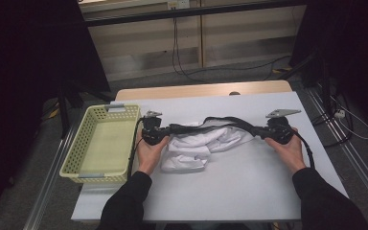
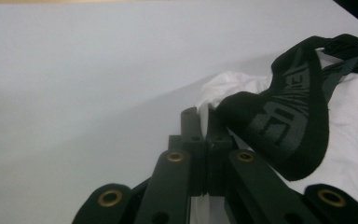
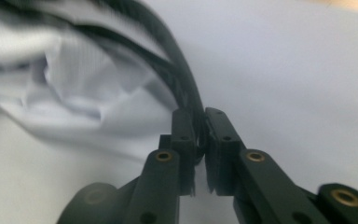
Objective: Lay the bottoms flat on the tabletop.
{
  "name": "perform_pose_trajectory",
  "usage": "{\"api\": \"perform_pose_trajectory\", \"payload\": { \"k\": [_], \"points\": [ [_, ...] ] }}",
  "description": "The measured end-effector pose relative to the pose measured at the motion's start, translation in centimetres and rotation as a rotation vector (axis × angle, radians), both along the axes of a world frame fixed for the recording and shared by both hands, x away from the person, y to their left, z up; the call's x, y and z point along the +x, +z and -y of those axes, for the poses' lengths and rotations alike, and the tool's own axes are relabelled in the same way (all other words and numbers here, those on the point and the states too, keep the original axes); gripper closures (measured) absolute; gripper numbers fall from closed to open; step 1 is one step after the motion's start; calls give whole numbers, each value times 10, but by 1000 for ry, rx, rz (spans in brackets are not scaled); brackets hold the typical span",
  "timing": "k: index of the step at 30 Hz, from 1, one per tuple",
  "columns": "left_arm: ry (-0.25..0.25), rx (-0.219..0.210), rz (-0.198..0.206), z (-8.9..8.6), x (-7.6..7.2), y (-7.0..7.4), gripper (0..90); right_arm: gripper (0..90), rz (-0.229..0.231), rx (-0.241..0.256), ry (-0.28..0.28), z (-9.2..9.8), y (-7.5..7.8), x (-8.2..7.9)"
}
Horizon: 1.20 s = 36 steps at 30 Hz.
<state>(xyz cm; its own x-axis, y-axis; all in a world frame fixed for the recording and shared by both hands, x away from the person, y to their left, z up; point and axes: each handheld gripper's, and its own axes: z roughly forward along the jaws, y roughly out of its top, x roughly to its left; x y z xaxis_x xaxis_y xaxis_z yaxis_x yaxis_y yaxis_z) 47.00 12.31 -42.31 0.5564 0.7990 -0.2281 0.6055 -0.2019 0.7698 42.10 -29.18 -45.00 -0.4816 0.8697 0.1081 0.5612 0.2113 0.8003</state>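
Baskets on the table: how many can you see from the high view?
1. The yellow basket sits at the table's left edge, beside the left gripper; more could lie outside the frame.

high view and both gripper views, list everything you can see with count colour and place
white cloth garment with a black woven waistband: one, white with black band, crumpled on the table's middle, band stretched between the two grippers
pale yellow perforated plastic basket: one, pale yellow with grey handles, at the table's left edge
white table sheet: one, white, covering the tabletop
light wooden tabletop edge: one, tan, showing beyond the sheet's far side
black cables: a few, black, on the floor and wall behind the table
left gripper: one, black, jaws closed on the waistband's left end
right gripper: one, black, jaws closed on the waistband's right end
hands: two, in black sleeves, each holding a gripper
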Motion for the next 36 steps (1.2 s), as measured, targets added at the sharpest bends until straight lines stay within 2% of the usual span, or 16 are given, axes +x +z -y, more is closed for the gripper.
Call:
{"api": "perform_pose_trajectory", "payload": {
  "k": [4,8,10,12,18,24,28,29,31,36],
  "points": [
    [1,-35,-2,3,8,9,898,851,40,39,-62,11,13,6],
    [7,-23,5,10,16,12,898,856,61,20,-83,14,20,17],
    [3,-29,4,12,20,12,898,856,70,22,-96,16,24,22],
    [0,-12,12,12,24,12,898,855,80,18,-110,17,30,27],
    [46,-4,18,9,38,14,898,855,90,14,-111,12,39,44],
    [83,2,2,4,55,16,897,854,101,11,-117,5,47,63],
    [90,32,13,4,60,20,896,854,107,4,-119,1,53,73],
    [94,28,11,4,62,20,897,854,110,2,-120,0,55,76],
    [104,23,2,3,64,18,896,854,111,4,-127,-2,56,82],
    [123,54,-32,1,69,8,890,854,85,-9,-126,-9,45,92]
  ]
}}
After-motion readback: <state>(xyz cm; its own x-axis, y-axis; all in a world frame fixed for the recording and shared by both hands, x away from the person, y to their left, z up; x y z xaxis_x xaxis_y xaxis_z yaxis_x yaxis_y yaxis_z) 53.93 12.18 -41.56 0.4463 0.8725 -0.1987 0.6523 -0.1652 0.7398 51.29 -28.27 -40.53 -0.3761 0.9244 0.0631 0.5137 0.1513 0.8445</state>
